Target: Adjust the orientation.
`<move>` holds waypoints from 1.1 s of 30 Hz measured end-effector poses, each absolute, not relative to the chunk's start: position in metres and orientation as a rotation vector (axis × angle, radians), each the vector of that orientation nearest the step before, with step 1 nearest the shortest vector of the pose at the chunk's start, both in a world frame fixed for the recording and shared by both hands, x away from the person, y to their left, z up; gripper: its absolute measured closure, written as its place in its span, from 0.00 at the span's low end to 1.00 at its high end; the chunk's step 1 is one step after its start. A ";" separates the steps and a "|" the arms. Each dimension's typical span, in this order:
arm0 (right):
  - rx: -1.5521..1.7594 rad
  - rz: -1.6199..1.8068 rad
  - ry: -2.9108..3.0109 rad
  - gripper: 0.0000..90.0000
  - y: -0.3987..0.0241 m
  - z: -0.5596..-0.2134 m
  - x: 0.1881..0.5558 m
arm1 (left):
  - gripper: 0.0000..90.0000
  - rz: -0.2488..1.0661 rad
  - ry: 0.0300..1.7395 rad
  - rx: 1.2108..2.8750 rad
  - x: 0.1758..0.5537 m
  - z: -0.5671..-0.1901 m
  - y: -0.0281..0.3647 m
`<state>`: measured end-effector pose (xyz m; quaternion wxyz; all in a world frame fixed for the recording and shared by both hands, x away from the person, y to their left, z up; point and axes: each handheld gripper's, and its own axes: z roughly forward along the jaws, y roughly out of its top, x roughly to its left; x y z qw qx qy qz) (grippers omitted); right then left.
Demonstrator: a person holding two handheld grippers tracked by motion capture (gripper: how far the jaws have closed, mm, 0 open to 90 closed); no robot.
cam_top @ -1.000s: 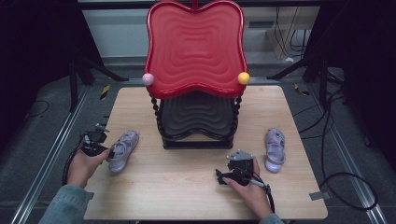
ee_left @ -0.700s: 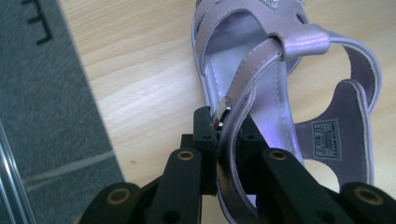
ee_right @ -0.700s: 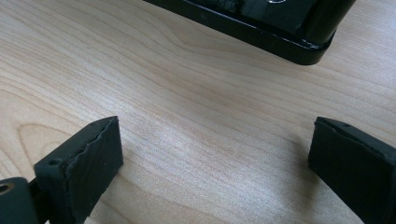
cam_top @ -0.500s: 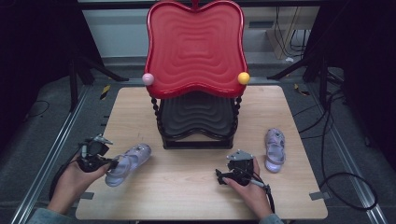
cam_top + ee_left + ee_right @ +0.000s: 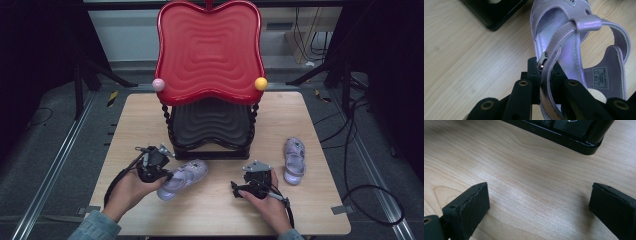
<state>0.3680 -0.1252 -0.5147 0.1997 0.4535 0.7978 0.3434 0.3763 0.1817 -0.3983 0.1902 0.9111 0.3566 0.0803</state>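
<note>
I had carried the lilac sandal (image 5: 184, 177) in from the desk's (image 5: 140, 120) left edge to just in front of the black rack (image 5: 210, 131), my left gripper (image 5: 545, 71) clamped on its side strap. That put it close to the lower shelf (its likely home). Its long axis ran diagonally, toe toward the rack. My right gripper (image 5: 537, 202) rested open and empty, right of the sandal.
</note>
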 end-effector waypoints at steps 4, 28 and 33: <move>1.266 0.960 2.232 0.04 -0.125 -0.515 0.368 | 0.91 0.213 0.980 2.583 0.382 -0.407 0.162; 1.262 0.962 2.235 0.04 -0.126 -0.515 0.368 | 0.76 0.209 0.940 2.684 0.367 -0.438 0.153; 1.260 0.962 2.235 0.04 -0.126 -0.515 0.368 | 0.60 0.257 0.960 2.645 0.361 -0.430 0.156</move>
